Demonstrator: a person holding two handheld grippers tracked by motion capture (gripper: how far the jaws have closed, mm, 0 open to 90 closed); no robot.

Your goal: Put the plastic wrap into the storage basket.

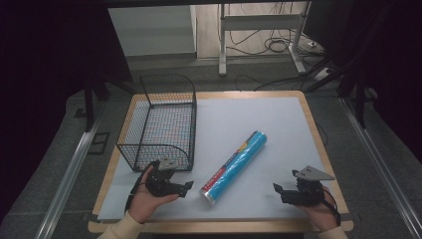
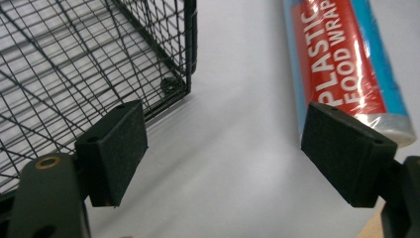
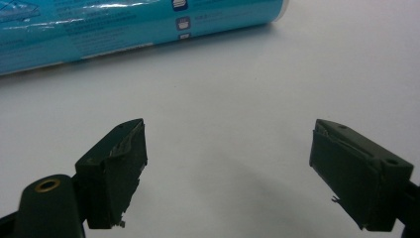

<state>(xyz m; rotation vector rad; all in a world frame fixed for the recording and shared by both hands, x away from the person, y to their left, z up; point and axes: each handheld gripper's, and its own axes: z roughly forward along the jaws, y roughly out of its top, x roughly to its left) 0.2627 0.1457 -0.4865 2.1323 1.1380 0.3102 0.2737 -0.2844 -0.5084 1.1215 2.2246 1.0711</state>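
A blue and red roll of plastic food wrap (image 1: 235,167) lies slantwise on the pale mat, its red end nearest me. My left gripper (image 1: 185,188) rests low at the front left, open, with the roll's red end (image 2: 346,64) just right of its jaws and nothing between them. A black wire basket (image 1: 161,122) stands behind it; its near corner (image 2: 173,84) is close to the left jaw. At the front right my right gripper (image 1: 277,191) is open over bare mat, and the roll's blue side (image 3: 138,25) lies ahead of it.
The mat (image 1: 268,119) covers a wooden table (image 1: 313,124) whose edges show all round. Metal rails (image 1: 69,174) flank the table on the floor. Beyond the far edge stand a white table frame (image 1: 259,30) and loose cables.
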